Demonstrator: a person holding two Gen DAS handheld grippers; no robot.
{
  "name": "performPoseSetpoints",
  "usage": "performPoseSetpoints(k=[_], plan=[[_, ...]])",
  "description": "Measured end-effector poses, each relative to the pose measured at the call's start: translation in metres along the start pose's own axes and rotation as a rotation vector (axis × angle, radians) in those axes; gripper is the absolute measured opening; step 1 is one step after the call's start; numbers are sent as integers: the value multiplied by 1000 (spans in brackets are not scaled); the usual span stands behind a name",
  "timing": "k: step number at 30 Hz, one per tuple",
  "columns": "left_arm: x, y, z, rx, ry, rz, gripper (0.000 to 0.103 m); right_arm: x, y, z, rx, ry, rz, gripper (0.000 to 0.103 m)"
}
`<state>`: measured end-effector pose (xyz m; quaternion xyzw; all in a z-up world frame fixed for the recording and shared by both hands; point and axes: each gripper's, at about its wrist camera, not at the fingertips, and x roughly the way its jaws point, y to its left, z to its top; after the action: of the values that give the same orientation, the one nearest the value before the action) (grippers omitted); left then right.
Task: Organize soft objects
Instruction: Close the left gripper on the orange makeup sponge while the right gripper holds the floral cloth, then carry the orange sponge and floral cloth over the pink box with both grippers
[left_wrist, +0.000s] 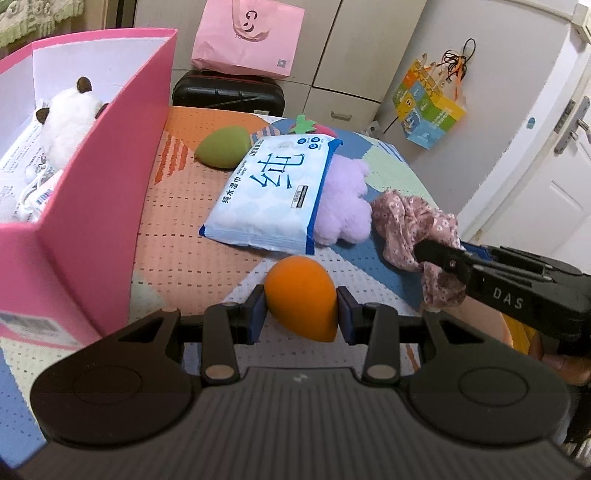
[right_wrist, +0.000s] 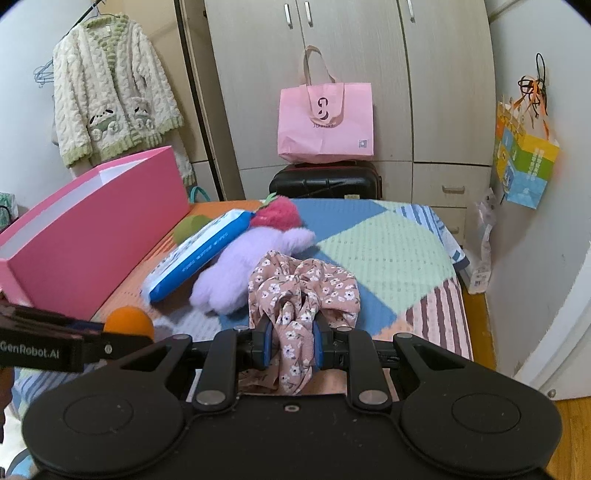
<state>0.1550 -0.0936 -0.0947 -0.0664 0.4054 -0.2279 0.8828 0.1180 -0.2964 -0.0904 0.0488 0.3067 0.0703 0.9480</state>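
My left gripper (left_wrist: 301, 312) is shut on an orange egg-shaped sponge (left_wrist: 301, 295), held just above the patchwork mat; the sponge (right_wrist: 129, 321) also shows in the right wrist view. My right gripper (right_wrist: 293, 341) is shut on a pink floral scrunchie (right_wrist: 303, 288), which hangs bunched between the blue pads; from the left wrist view the scrunchie (left_wrist: 410, 225) sits at the right. A pink box (left_wrist: 107, 177) stands at the left, holding a white plush (left_wrist: 70, 122). On the mat lie a wet-wipes pack (left_wrist: 273, 192), a green sponge (left_wrist: 221, 147), a lilac plush (left_wrist: 347, 206) and a pink strawberry plush (right_wrist: 279, 216).
The patchwork mat (right_wrist: 388, 251) covers a low table. Behind it stand a black case (right_wrist: 325, 181) with a pink tote bag (right_wrist: 327, 122) on top and wardrobe doors. A colourful paper bag (right_wrist: 524, 162) hangs at the right. A knitted cardigan (right_wrist: 110, 88) hangs at the left.
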Motion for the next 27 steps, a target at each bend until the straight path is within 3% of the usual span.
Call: performPoseSetpoints(k=[8,17,27], plan=[[-18,4,-9,-2,24,-21,39,-23,8,-14,5,13,28,24],[-42,18,-16,-5,73,-36,38,-44,21,-23,-36,109,82,25],[-77,34,-24,-1,39,-7,39,-57,55,-22,-35,180,252,25]])
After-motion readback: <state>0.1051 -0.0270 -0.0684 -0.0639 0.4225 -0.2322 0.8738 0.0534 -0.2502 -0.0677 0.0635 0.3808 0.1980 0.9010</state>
